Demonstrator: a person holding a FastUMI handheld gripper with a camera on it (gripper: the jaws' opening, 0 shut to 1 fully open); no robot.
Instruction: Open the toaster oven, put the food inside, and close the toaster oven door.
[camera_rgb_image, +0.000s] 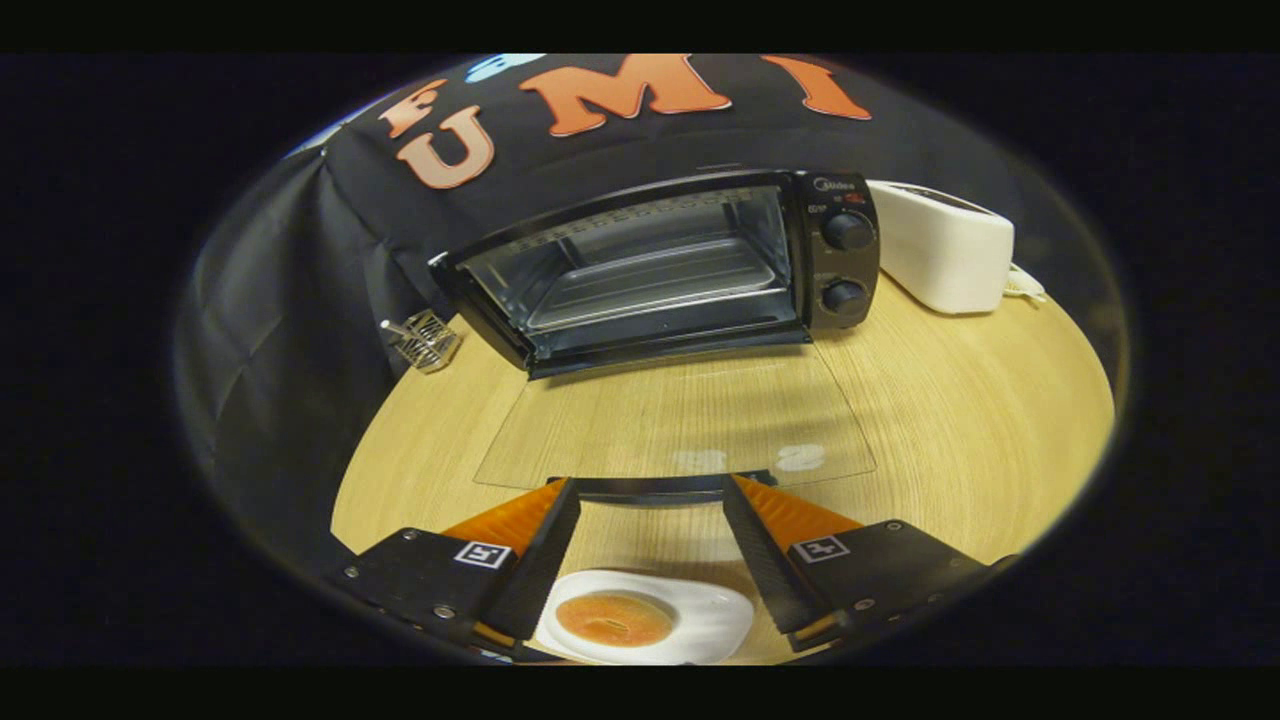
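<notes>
Toaster oven (665, 265) sits at 12 o'clock from the gripper (650, 545), well beyond the fingertips, on the wooden table (960, 420). Door (675, 425) is already down: a glass pane lying flat toward the gripper, its dark handle bar (660, 487) running just past the fingertips. So the opening step reads as done. Cavity bare, with a tray or rack inside; nothing loaded.

Tongs spread wide, pinching nothing. Fried egg (645, 622), white with an orange yolk, lies on the table at 6 o'clock, down between the finger bases, touched by neither finger as far as I can tell. Fingers seem to straddle it, likely lining up for the grab; whether they are low enough to close on it I cannot tell.

Two knobs (846, 262) stacked on the oven's panel at about 1 o'clock. White toaster (945, 258) just beside the oven at 2 o'clock, its cord trailing off. Small wire rack piece (425, 340) at 10 o'clock by the oven's far corner, clear of the path.

Judgement: the lowered door lies between egg and cavity, so the egg would have to travel over the glass; a thin flat egg may be awkward to pinch
</notes>
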